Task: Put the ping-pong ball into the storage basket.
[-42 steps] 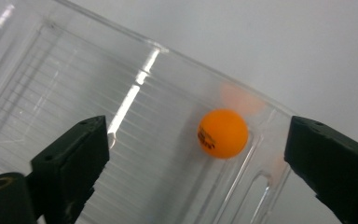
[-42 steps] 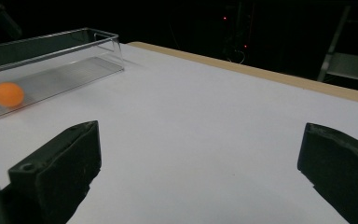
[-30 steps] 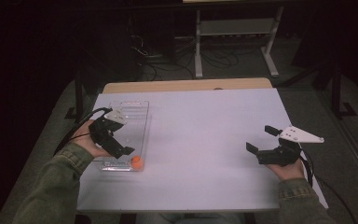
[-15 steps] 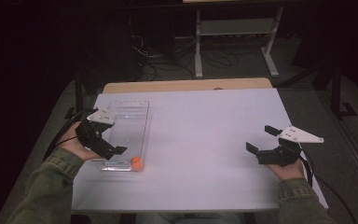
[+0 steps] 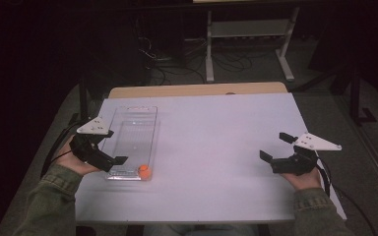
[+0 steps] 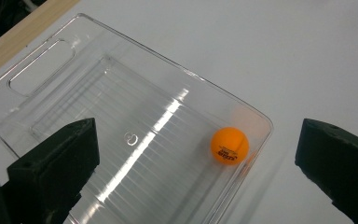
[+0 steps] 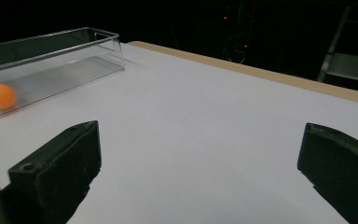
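1. White tabletop (image 5: 211, 147) spans most of the high view, with a pale wooden strip (image 5: 197, 90) running along its far edge; the floor and metal frames behind it lie in darkness.

2. Clear plastic tray (image 5: 134, 140), long and narrow, lies on the left part of the table with its length running away from the person. In the left gripper view its ribbed floor (image 6: 135, 154) catches a streak of light, and a slot-shaped handle cut-out (image 6: 42, 67) sits in the rim at the far end.

3. Left gripper (image 5: 109, 147) is held in the person's left hand (image 5: 71, 160) at the tray's near left side, its grey three-cornered plate on top. Its jaws stand wide apart and hold nothing; in its own view one jaw hangs over the tray floor and the other over the bare table beyond the tray's wall.

4. Right gripper (image 5: 274, 146) rests in the person's right hand (image 5: 302, 177) at the table's right side, well apart from the tray. Its jaws are likewise spread wide and empty, with bare white table between them in its own view.

5. Orange ball (image 5: 144, 171) lies inside the tray, in the near right corner, close against the walls. The left gripper view shows dark print on its surface (image 6: 230, 145); the right gripper view shows it through the clear wall (image 7: 0, 96).
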A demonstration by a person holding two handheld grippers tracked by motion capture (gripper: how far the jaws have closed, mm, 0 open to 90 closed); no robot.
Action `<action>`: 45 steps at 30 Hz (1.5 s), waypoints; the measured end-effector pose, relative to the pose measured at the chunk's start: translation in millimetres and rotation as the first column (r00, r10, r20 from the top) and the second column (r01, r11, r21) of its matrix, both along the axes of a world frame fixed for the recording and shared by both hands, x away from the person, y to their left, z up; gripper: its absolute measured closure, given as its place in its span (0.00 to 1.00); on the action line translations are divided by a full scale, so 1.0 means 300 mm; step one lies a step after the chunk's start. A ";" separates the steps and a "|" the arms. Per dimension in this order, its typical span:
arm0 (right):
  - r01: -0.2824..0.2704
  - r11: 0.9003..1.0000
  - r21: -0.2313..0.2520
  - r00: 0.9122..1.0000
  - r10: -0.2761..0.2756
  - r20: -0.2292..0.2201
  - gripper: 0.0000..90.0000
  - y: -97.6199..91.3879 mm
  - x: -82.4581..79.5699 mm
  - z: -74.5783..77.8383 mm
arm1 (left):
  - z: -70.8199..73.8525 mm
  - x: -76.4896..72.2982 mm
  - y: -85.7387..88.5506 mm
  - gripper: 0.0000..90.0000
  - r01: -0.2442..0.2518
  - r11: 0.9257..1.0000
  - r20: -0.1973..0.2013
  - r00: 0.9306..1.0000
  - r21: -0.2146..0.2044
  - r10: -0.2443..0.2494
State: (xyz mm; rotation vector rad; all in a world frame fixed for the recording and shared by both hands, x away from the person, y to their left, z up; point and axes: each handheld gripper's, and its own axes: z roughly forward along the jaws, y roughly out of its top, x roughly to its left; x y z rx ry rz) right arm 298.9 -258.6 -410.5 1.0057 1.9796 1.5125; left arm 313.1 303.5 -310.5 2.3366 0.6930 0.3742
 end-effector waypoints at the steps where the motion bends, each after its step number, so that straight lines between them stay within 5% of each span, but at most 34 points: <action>1: 0.000 1.000 0.000 1.000 0.000 0.000 0.00 0.000 0.000 0.000 | -0.002 -0.002 0.004 0.00 -0.001 1.000 0.002 1.000 -0.004 0.001; 19: -0.001 1.000 -0.003 1.000 0.001 -0.001 0.00 0.001 0.000 -0.001 | -0.068 -0.048 0.089 0.00 -0.071 0.992 0.042 0.996 -0.106 0.076; 27: -0.002 1.000 -0.004 1.000 0.002 -0.002 0.00 0.002 0.000 -0.001 | -0.100 -0.070 0.122 0.00 -0.111 0.984 0.080 0.989 -0.138 0.122; 39: -0.002 1.000 -0.005 1.000 0.002 -0.005 0.00 0.003 0.000 -0.002 | -0.151 -0.102 0.170 0.00 -0.171 0.958 0.127 0.971 -0.232 0.204; 45: -0.001 1.000 -0.005 1.000 0.001 -0.005 0.00 0.003 0.000 -0.002 | -0.178 -0.112 0.189 0.00 -0.164 0.945 0.136 0.968 -0.283 0.208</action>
